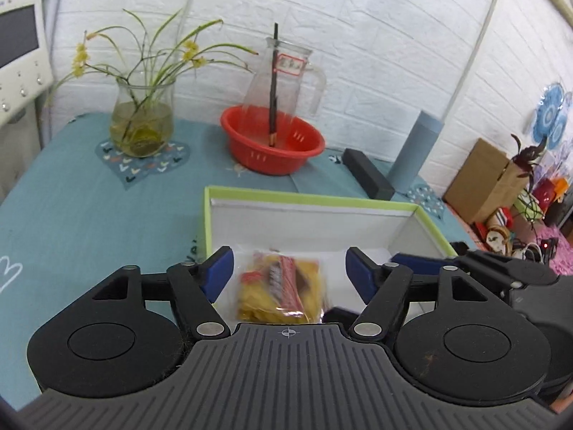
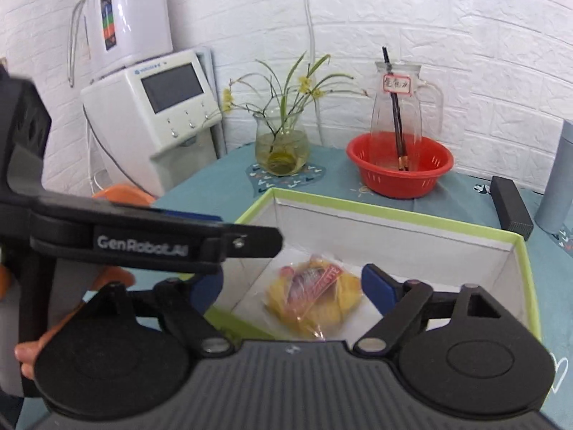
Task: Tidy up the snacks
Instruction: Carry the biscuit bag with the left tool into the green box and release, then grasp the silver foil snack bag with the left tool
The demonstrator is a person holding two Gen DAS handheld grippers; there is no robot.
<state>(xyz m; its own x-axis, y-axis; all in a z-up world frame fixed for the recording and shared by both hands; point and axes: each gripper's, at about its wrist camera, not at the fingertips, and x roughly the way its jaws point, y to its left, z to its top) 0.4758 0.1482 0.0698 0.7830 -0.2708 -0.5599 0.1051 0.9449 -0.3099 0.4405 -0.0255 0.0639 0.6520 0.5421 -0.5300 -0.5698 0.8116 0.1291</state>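
A clear snack packet with yellow chips and a red label lies on the floor of a white box with a green rim. My left gripper is open above the box, its blue pads on either side of the packet and apart from it. My right gripper is open too, over the same packet in the box. The left gripper's body crosses the left of the right wrist view. The right gripper's body shows at the right of the left wrist view.
On the teal tablecloth behind the box stand a red basket holding a glass pitcher, a glass vase with flowers, a black bar and a grey-blue cylinder. A white appliance stands at the left.
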